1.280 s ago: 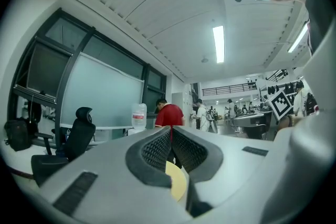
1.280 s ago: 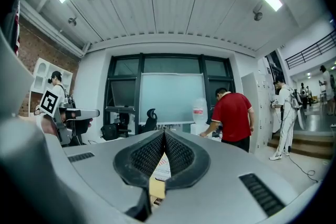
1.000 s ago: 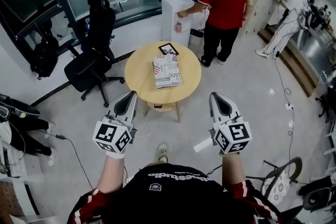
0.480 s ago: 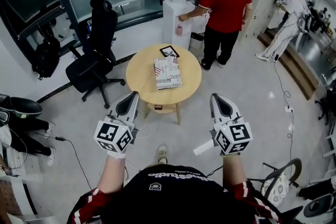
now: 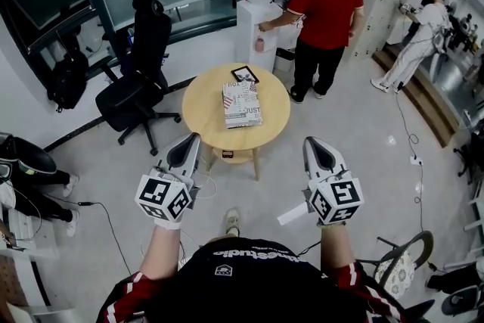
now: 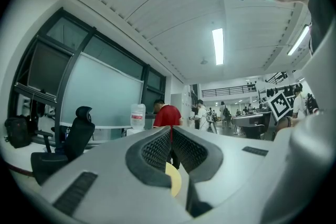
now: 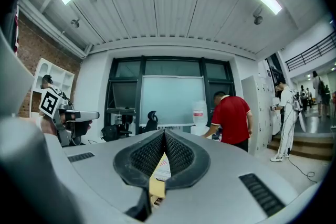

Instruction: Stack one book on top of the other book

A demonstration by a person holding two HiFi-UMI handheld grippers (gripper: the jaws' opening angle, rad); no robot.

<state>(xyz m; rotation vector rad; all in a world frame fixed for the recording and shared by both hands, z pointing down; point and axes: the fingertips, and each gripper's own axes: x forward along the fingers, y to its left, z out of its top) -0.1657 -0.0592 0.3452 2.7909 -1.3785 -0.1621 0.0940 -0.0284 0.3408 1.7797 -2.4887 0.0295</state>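
Observation:
A round wooden table (image 5: pixel 204 113) stands ahead of me on the floor. On it lies a large book with a red, white and black printed cover (image 5: pixel 242 104). Just behind that book lies a small dark-framed book (image 5: pixel 244 74); the two lie separately. My left gripper (image 5: pixel 189 138) and right gripper (image 5: pixel 312 140) hover short of the table's near edge, side by side, both shut with nothing in them. In the left gripper view the pads (image 6: pixel 157 149) meet at the tip, and in the right gripper view the pads (image 7: pixel 177 155) meet likewise.
A black office chair (image 5: pixel 140 79) stands left of the table. Behind it are a water dispenser (image 5: pixel 257 4) and a person in a red shirt (image 5: pixel 325 11). Another person in white (image 5: pixel 420 34) stands at the far right. Cables and bags lie on the floor at the left.
Both grippers have kept still. The head view has drifted slightly, and the person in white has shifted a little to the right.

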